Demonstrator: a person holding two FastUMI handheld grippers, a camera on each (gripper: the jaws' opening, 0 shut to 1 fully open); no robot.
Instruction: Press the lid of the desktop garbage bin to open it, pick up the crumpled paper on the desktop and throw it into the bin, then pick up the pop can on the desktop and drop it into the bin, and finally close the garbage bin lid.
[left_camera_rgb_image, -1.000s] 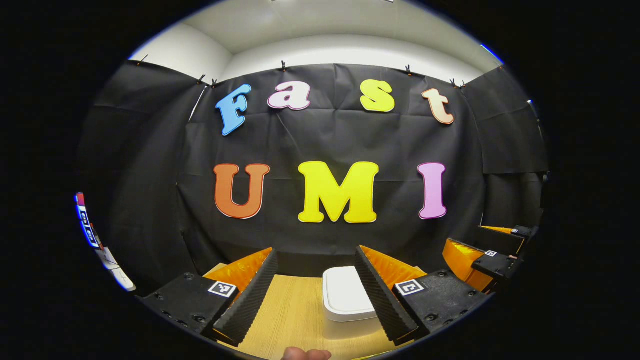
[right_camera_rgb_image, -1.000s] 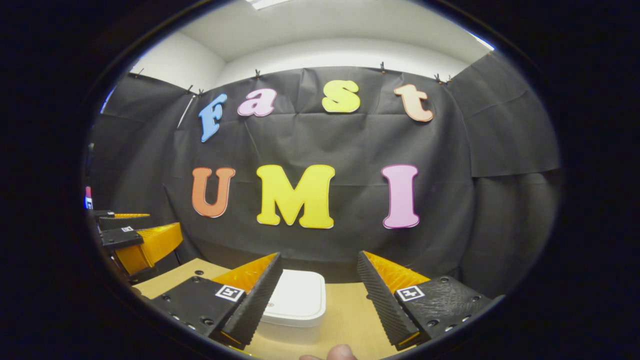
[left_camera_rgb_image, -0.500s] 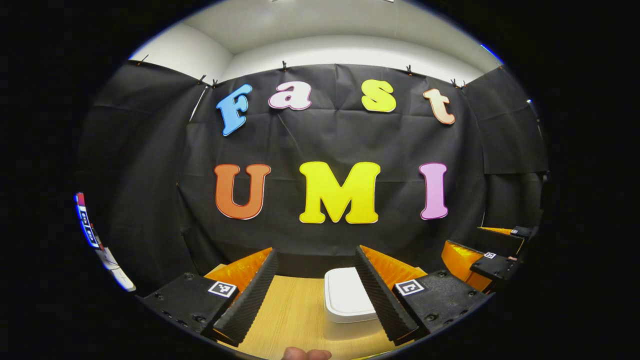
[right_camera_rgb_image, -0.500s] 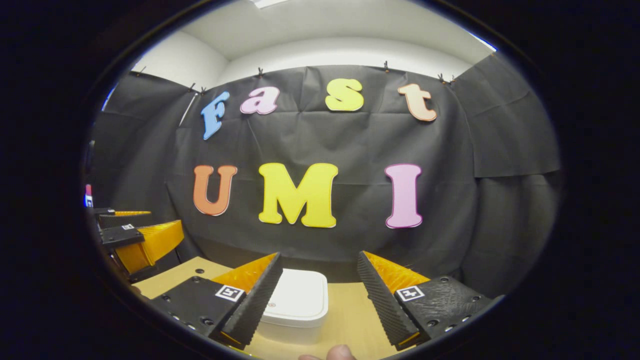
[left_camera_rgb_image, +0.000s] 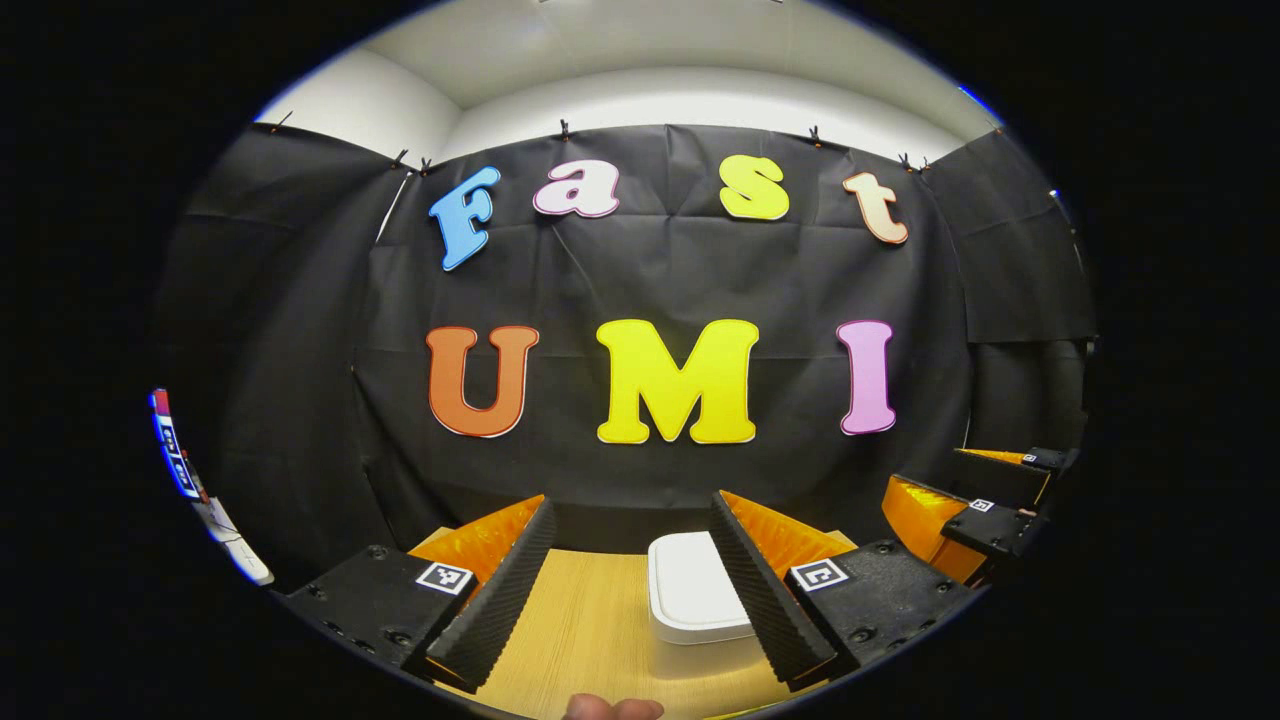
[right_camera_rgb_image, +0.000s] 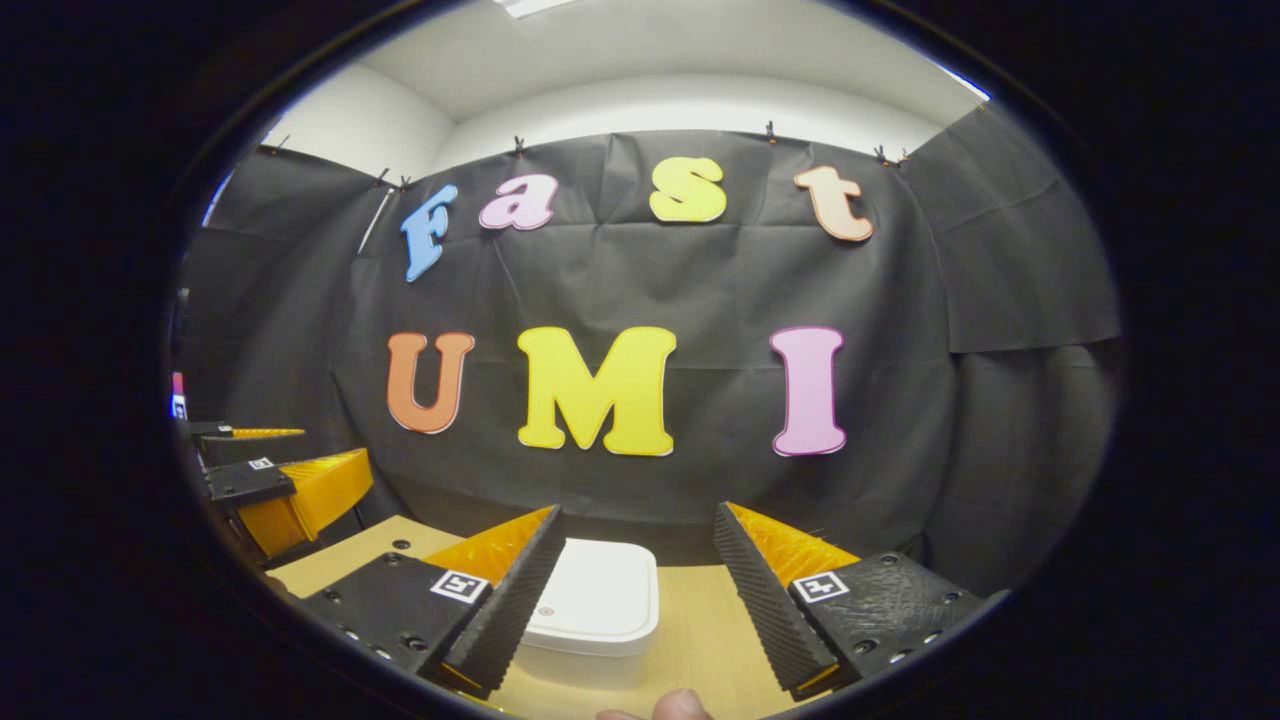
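Both grippers have their jaws spread wide, holding nothing, above a light wooden table (left_camera_rgb_image: 590, 620).

Black cloth hangs behind the table, with a white wall and ceiling above it. On the table sits the garbage bin (left_camera_rgb_image: 690, 600), white and boxy with round corners, its flat lid shut. In the left gripper view, the left gripper (left_camera_rgb_image: 632, 585) is near the bin, and the right gripper (left_camera_rgb_image: 975, 510) hangs off to the bin's right. In the right gripper view, the bin (right_camera_rgb_image: 592, 610) sits between the right gripper's (right_camera_rgb_image: 635, 590) fingers (right_camera_rgb_image: 505, 610), not touching them.

bare tabletop (left_camera_rgb_image: 590, 625) left of closed bin (left_camera_rgb_image: 692, 590)
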